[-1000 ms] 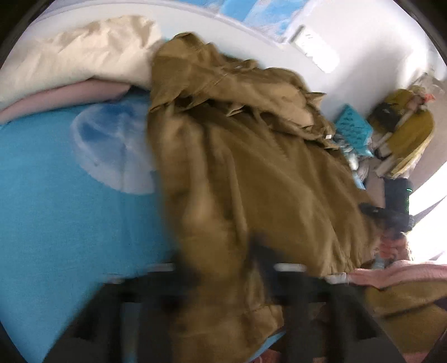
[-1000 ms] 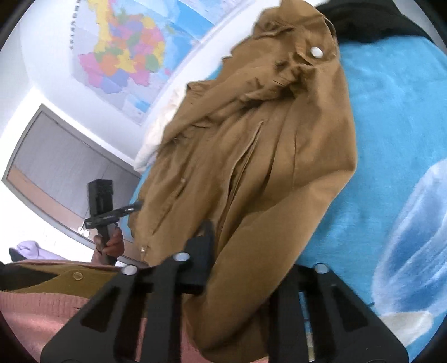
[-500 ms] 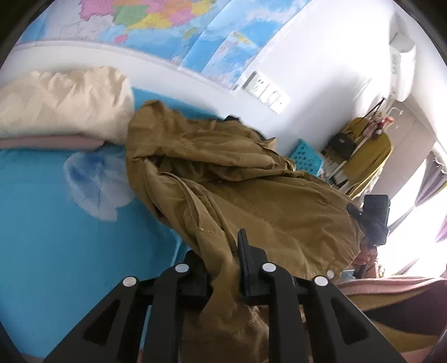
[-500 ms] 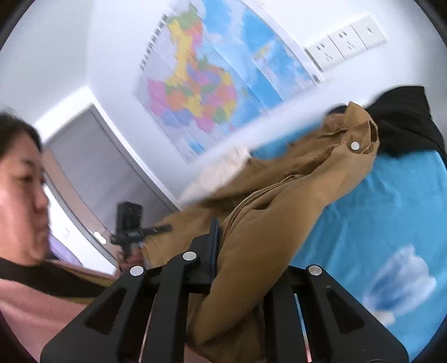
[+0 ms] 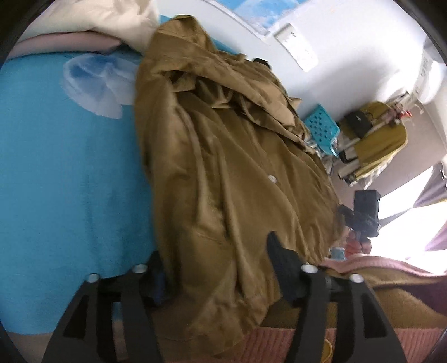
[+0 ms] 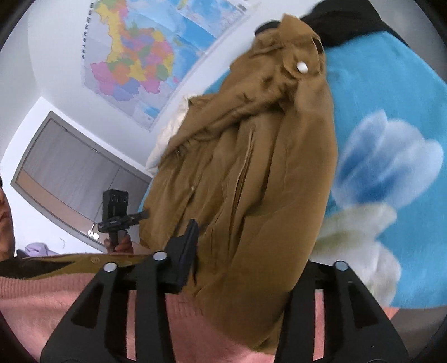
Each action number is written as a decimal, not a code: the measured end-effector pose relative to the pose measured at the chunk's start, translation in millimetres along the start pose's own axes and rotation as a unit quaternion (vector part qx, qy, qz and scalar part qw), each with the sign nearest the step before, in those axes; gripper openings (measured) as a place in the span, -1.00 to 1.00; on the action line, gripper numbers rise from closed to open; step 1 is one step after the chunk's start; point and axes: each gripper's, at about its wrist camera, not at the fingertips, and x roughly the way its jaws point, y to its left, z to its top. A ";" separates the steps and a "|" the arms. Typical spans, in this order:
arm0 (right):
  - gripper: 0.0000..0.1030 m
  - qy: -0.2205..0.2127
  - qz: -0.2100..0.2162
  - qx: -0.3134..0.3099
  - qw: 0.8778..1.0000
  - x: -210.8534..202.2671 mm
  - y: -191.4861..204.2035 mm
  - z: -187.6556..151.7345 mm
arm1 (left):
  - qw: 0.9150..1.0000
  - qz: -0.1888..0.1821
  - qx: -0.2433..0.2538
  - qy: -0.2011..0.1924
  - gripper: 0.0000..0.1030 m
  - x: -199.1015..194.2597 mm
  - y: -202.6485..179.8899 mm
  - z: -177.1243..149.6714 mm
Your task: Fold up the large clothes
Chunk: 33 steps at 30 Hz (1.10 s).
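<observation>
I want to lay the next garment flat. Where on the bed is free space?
The widest bare patch is the blue bedspread left of the brown coat, bordered at the far end by the cream pillow. A second bare patch shows on the coat's other side, below the black garment. The middle, under the coat, is crowded.

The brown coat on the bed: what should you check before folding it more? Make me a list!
1. Brown coat lying on the blue blanket: ok.
2. Coat smooth and flat: not ok, bunched near the collar.
3. Left tongs let go: ok, they just opened, hem between them.
4. Right tongs let go: ok, just opened, cloth loose between them.
5. Hem fully on the bed: not ok, it hangs over the edge.
6. Sleeves tucked in: cannot tell.
</observation>
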 end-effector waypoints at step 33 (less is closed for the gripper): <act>-0.78 -0.136 0.073 -0.039 0.987 -29.7 70.7 99.8 | 0.994 -0.057 -0.043 -0.087 -0.75 -70.3 -17.4 61.4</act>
